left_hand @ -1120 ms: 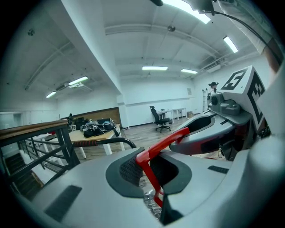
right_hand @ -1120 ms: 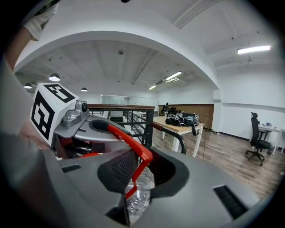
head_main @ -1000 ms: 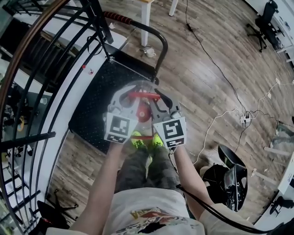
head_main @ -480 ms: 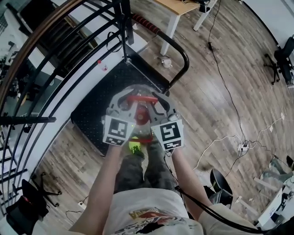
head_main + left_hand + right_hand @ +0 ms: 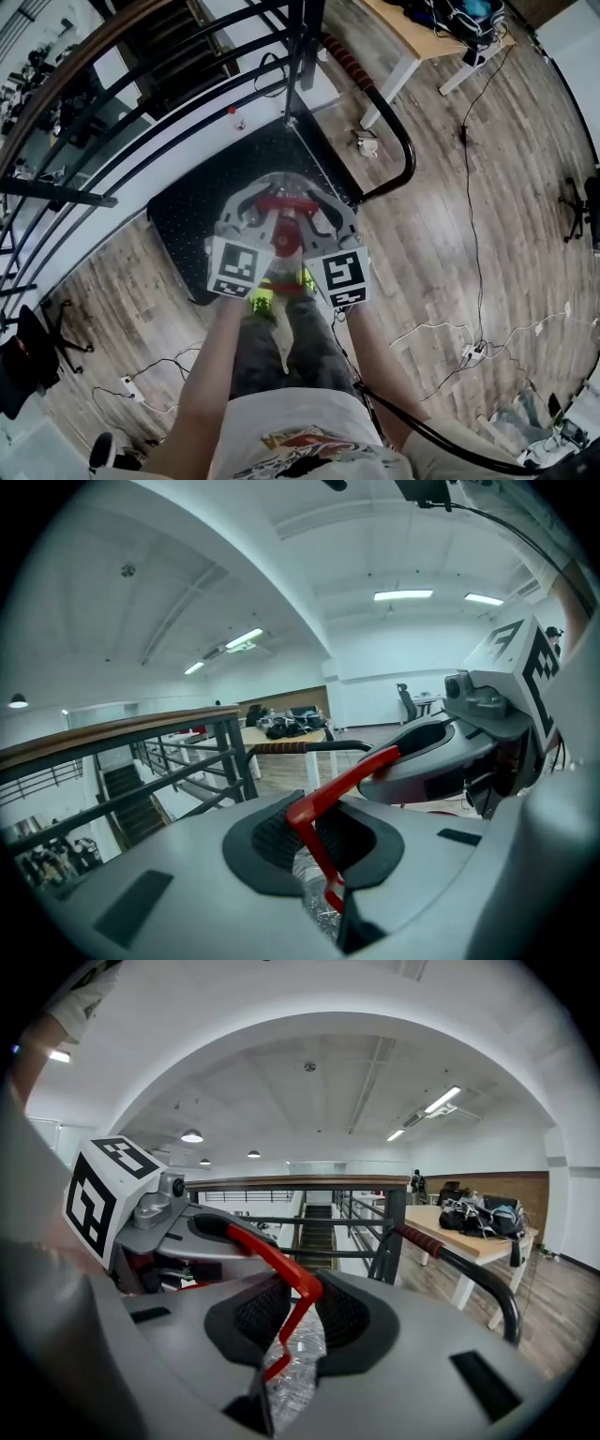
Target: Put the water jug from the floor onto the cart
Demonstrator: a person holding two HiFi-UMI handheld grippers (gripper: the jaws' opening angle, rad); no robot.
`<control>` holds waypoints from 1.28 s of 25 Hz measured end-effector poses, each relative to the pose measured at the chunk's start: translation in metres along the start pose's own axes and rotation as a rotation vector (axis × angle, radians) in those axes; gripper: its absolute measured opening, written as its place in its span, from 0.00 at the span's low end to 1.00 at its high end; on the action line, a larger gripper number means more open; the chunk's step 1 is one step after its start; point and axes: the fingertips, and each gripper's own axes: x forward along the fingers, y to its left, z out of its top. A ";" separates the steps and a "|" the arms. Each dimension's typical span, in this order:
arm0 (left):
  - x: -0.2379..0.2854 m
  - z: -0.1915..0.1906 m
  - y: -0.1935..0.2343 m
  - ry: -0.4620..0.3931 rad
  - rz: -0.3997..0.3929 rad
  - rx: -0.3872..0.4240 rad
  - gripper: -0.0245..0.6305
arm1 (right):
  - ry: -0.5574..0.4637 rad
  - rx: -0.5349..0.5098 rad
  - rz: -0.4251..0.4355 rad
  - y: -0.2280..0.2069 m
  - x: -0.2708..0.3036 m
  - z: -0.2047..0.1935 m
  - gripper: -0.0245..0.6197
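Note:
In the head view both grippers hold a clear water jug (image 5: 274,181) by its red handle (image 5: 281,202), above the near right edge of the cart's black platform (image 5: 192,211). The jug's red cap (image 5: 285,240) shows between the two marker cubes. My left gripper (image 5: 246,217) is shut on the handle's left end, my right gripper (image 5: 324,214) on its right end. In the left gripper view the red handle (image 5: 339,778) runs between the dark pads (image 5: 272,841). The right gripper view shows the same handle (image 5: 274,1252) clamped, with clear plastic (image 5: 298,1349) below.
The cart's black push bar (image 5: 405,150) with a red-striped grip stands at the platform's far right. A black railing (image 5: 141,141) and stairs lie left. A desk (image 5: 412,47) is beyond. Cables (image 5: 464,352) cross the wood floor. My yellow-green shoes (image 5: 262,296) sit under the jug.
The grippers and jug have travelled sideways with me along the cart; the platform and push bar now sit further right and nearer in view. Both grips on the handle are unchanged.

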 end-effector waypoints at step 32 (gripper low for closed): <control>-0.004 -0.149 0.139 0.119 0.246 -0.184 0.10 | 0.104 -0.053 0.289 0.084 0.180 -0.056 0.17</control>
